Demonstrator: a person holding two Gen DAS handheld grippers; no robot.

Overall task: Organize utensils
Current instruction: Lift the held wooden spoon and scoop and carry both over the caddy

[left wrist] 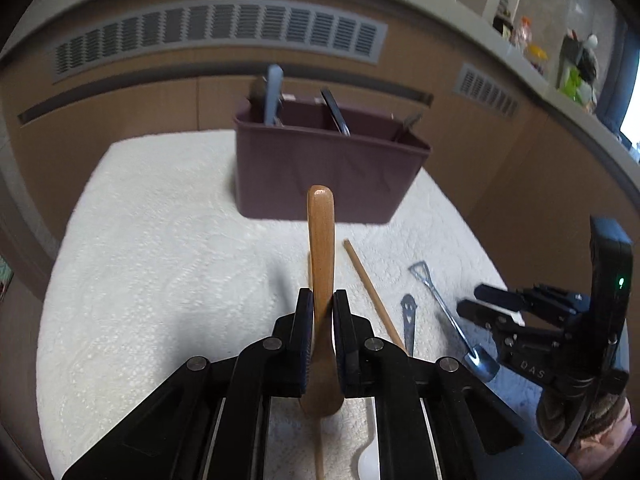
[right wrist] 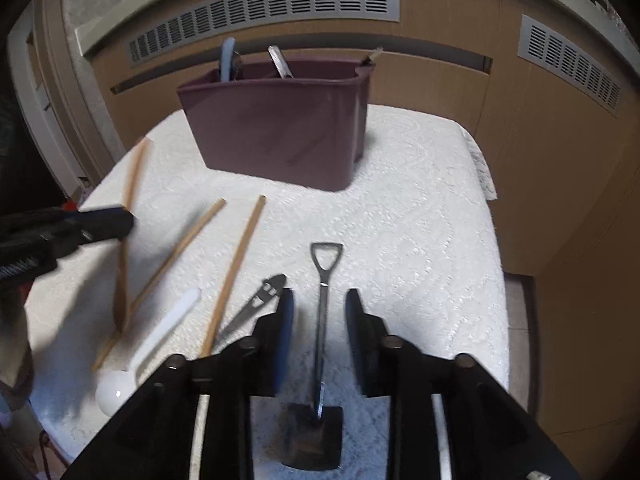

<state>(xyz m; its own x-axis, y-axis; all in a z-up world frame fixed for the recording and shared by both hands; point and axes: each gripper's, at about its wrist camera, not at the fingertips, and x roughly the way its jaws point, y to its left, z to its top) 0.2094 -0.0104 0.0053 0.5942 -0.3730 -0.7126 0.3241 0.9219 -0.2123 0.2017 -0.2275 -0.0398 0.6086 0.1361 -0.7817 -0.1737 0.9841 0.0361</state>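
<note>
Right now I am clamping my left gripper (left wrist: 323,312) on the wooden spoon (left wrist: 320,240), its pads pressing the handle from both sides, so that the handle is sticking up toward the maroon caddy (left wrist: 320,176) and the bowl is hanging below the fingers, clear of the white cloth (left wrist: 160,260).

My right gripper (right wrist: 319,320) is standing with its jaws apart, pads touching nothing, and the shovel-shaped metal spoon (right wrist: 322,300) is lying on the cloth between them, its blade nearest me and its looped grip pointing at the caddy.

Just left of it a flat metal utensil with cut-outs (right wrist: 256,304) is lying, then two wooden chopsticks (right wrist: 236,268), and a white plastic spoon (right wrist: 152,344) is resting near the cloth's front edge.

The caddy is sitting at the far side of the cloth, already holding a blue-handled utensil (right wrist: 227,58) in its left compartment and a metal handle (right wrist: 280,62) in the next.
</note>
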